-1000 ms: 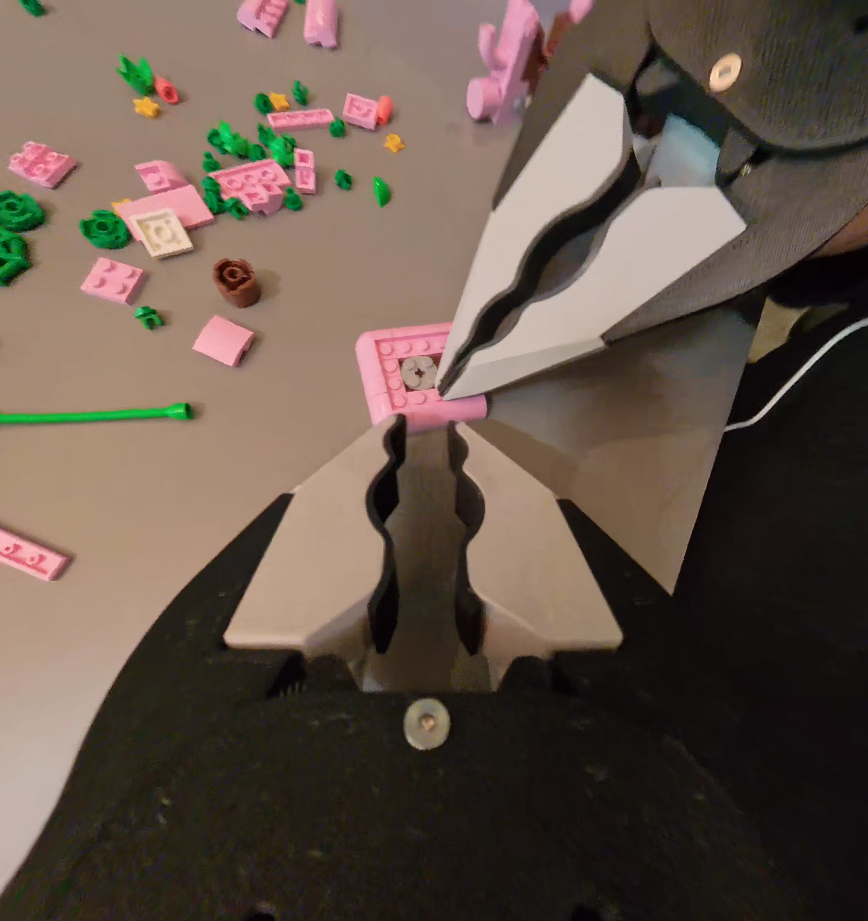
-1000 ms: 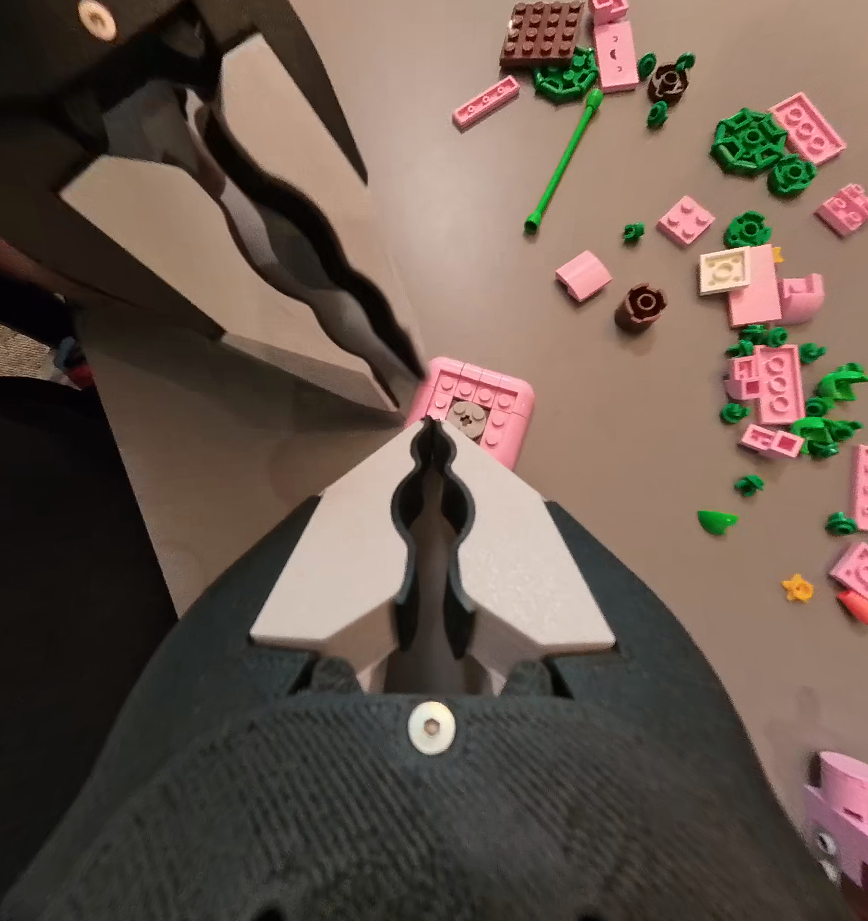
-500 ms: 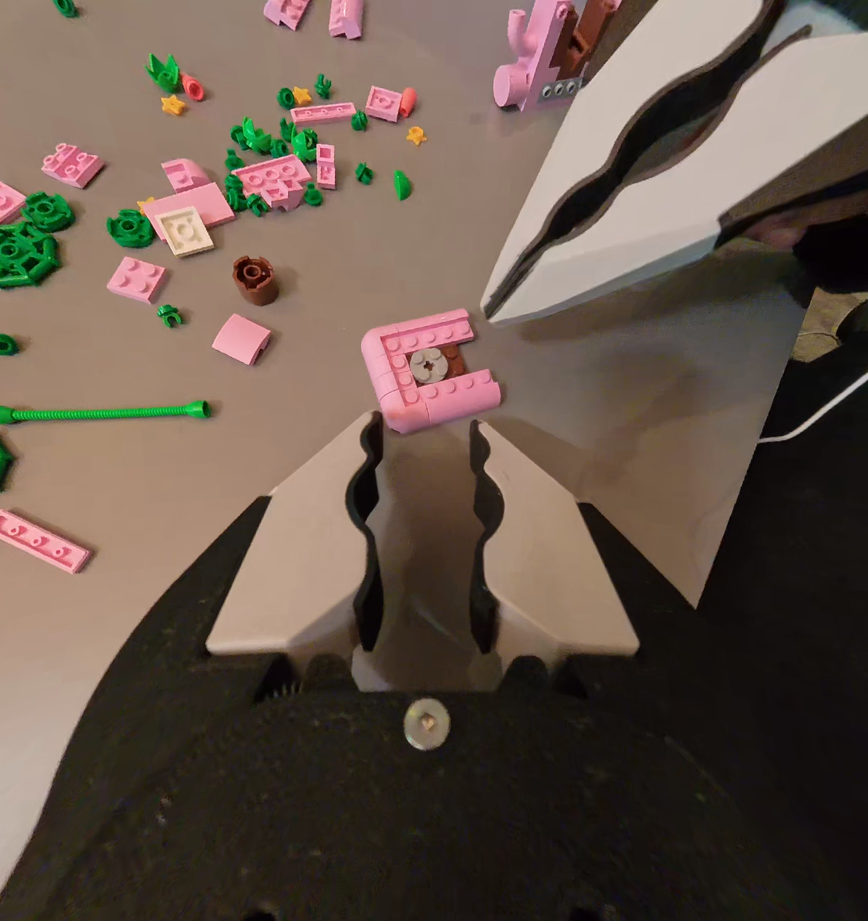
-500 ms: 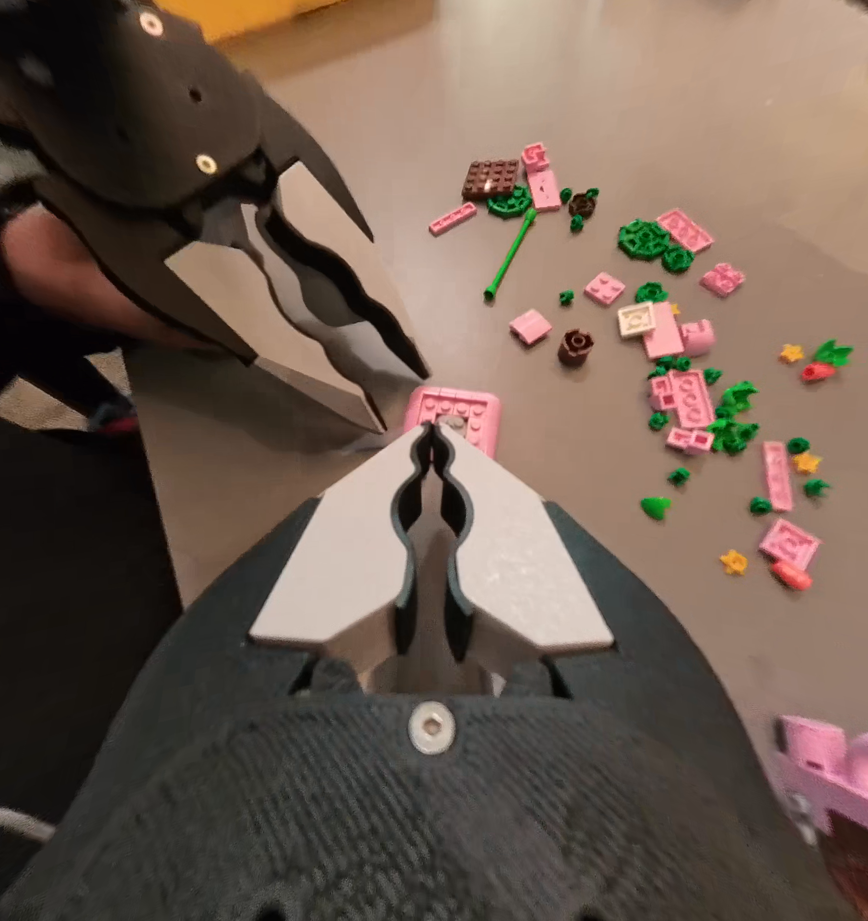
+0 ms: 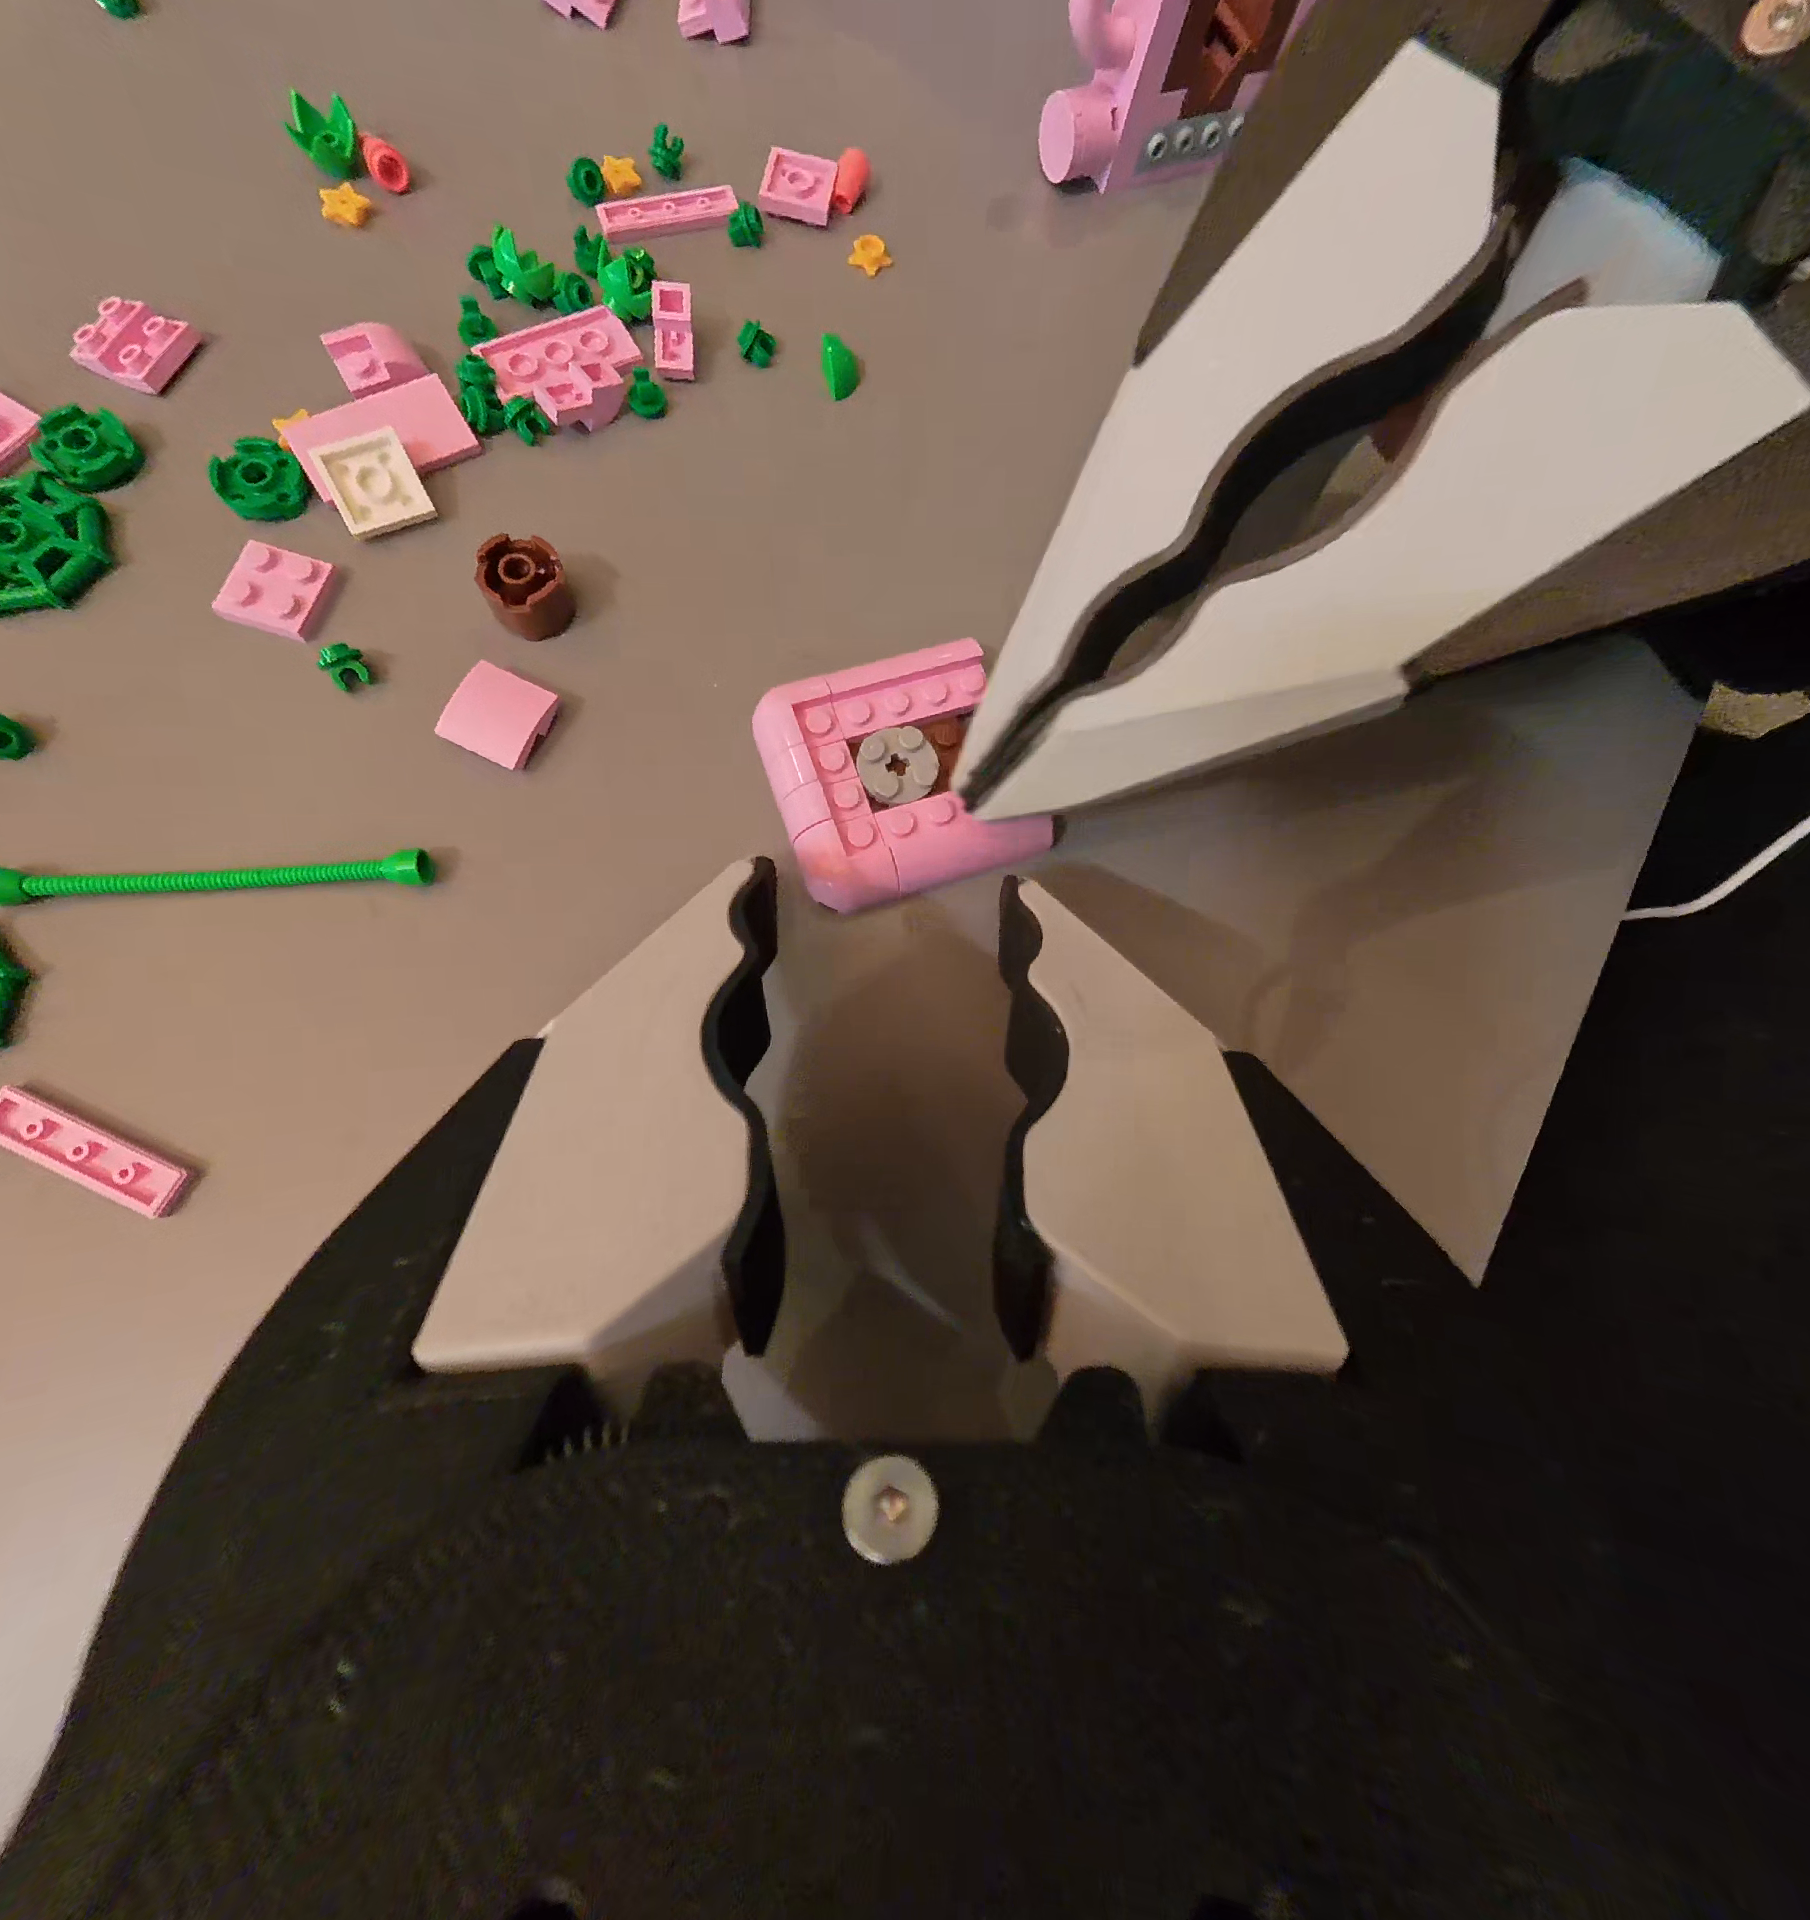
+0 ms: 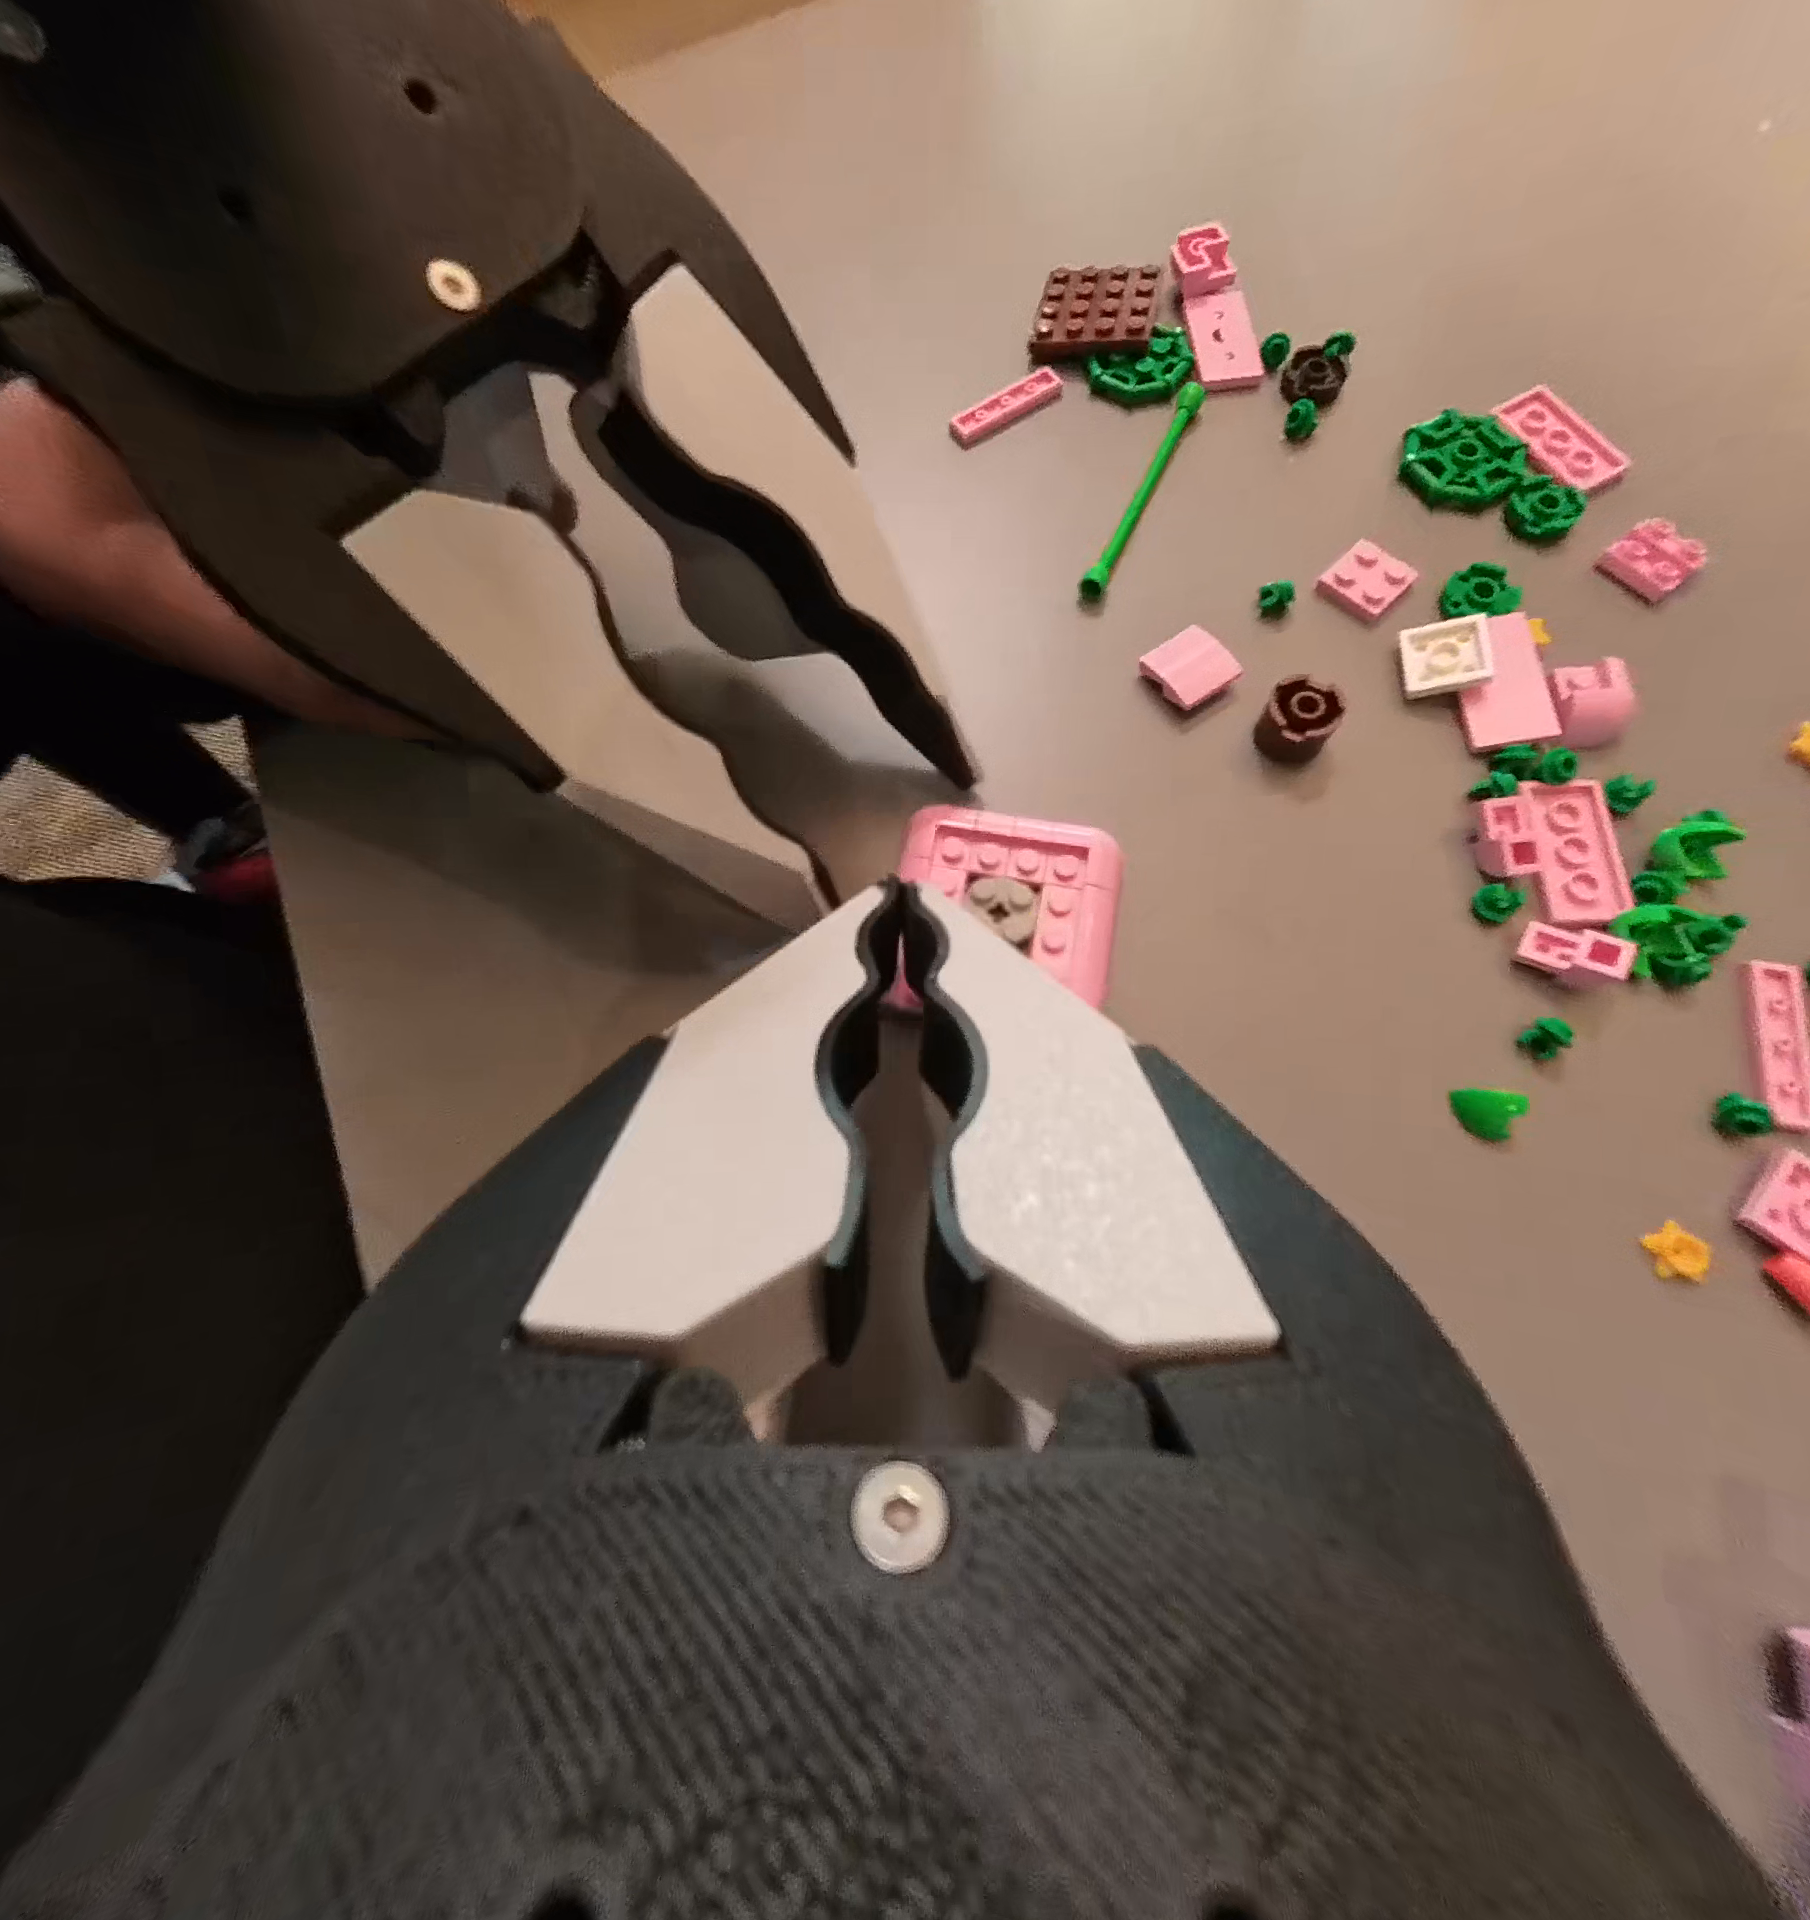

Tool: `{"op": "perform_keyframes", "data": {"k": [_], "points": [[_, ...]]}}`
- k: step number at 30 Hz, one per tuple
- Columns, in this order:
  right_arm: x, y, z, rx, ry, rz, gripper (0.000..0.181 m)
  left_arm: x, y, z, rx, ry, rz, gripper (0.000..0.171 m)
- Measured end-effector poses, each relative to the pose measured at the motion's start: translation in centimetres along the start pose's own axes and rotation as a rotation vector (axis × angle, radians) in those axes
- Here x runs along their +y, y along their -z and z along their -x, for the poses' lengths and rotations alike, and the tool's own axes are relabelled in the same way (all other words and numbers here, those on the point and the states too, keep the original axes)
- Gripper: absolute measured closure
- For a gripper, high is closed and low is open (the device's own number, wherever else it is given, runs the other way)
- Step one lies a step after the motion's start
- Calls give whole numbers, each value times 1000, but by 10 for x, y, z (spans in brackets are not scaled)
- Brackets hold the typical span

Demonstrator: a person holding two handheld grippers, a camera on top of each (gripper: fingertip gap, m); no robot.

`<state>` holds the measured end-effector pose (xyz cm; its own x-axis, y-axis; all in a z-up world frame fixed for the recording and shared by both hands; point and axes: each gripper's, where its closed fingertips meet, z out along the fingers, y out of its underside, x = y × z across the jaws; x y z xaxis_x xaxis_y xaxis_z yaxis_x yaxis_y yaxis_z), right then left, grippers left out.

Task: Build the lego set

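Dim, warm indoor light; wide-angle views, mostly sharp at centre.

Left wrist view: table evenly lit grey-brown, soft shadows under the right gripper falling toward the near edge; strong barrel distortion at the borders; off-table area nearly black. Right wrist view: slight motion blur overall, heaviest on the left gripper and at the lower right corner; pale glare on the far tabletop.

Grey table, scattered lego pieces.
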<state>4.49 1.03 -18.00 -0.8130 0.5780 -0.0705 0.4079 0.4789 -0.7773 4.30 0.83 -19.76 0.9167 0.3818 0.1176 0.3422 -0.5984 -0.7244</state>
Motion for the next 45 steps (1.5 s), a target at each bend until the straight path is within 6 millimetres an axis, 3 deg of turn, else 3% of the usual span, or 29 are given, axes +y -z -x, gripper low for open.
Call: {"op": "perform_keyframes", "data": {"k": [2,6,13,22,25,27,31,33,35,37,40,42,44,45], "points": [[12,-7,-6,26,6,76,181,1,-1,0,0,-4,8,130],[10,-6,-3,-13,-12,85,181,1,-1,-1,-2,-9,9,130],[-14,13,-21,20,-69,-79,181,1,-1,-2,13,-6,8,133],[-14,-14,-15,32,30,-27,181,1,-1,0,3,-1,11,149],[-3,-22,-14,4,22,49,181,2,-1,-2,5,-13,13,155],[-7,-17,-18,9,28,48,181,1,-1,-1,-2,-14,11,159],[-34,8,-33,46,-35,-128,181,2,-1,-2,9,-10,11,159],[-27,11,-39,80,-50,-109,157,1,0,-2,16,-4,5,158],[-13,5,-32,70,-55,-44,137,-1,2,0,26,21,-12,159],[-3,-2,-20,47,-39,-13,128,-4,5,3,41,63,-45,160],[5,-11,-17,72,-22,27,112,-9,11,9,58,129,-101,161],[9,-16,-19,81,-16,48,112,-12,15,10,76,151,-131,161],[8,-17,-22,108,8,48,132,-13,17,10,84,160,-145,159],[7,-17,-21,96,9,51,134,-13,17,10,85,161,-149,158]]}}
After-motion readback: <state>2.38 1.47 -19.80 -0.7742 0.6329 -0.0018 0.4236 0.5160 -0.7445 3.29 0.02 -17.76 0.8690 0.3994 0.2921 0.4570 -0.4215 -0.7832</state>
